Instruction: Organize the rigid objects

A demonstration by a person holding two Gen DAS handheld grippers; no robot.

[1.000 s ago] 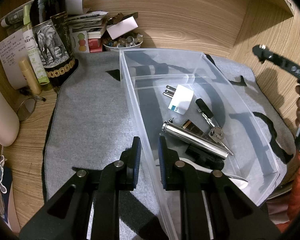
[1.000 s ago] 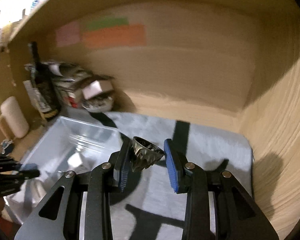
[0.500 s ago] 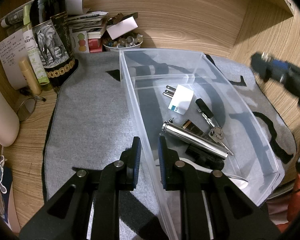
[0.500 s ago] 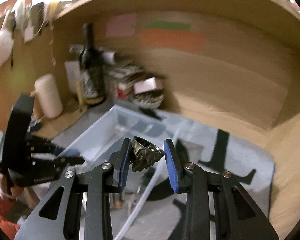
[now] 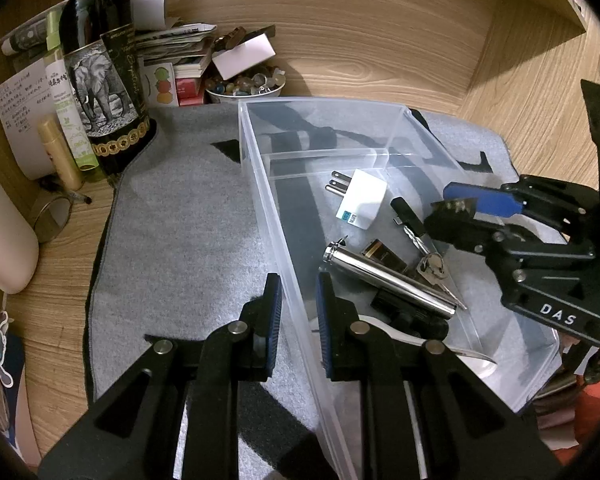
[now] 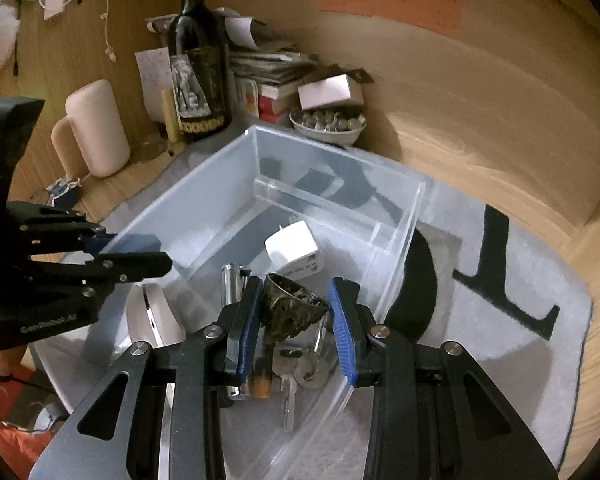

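Note:
A clear plastic bin point(image 5: 320, 102) with a divider lies on the grey mat point(image 5: 180, 220). Its near compartment holds a white plug adapter point(image 5: 360, 200), a steel cylinder point(image 5: 388, 280), keys point(image 5: 432, 268) and a few dark small items. My left gripper point(image 5: 298, 308) is shut on the bin's left wall, one finger inside and one outside. My right gripper point(image 6: 294, 316) is shut on a dark carved metal ring point(image 6: 290, 312) and hangs over the near compartment, above the keys point(image 6: 300, 368). From the left wrist, the right gripper point(image 5: 456, 210) enters from the right over the bin.
At the back left stand a dark wine bottle point(image 5: 100, 68), small bottles, stacked papers and a bowl of beads point(image 5: 244, 84). A cream mug point(image 6: 96, 128) is at the far left. Wooden walls close the back and right. A white rounded object point(image 6: 152, 316) lies at the bin's near end.
My right gripper, still shut on the ring, has swung left and down from over the mat to above the bin's contents. The left gripper has stayed on the bin wall.

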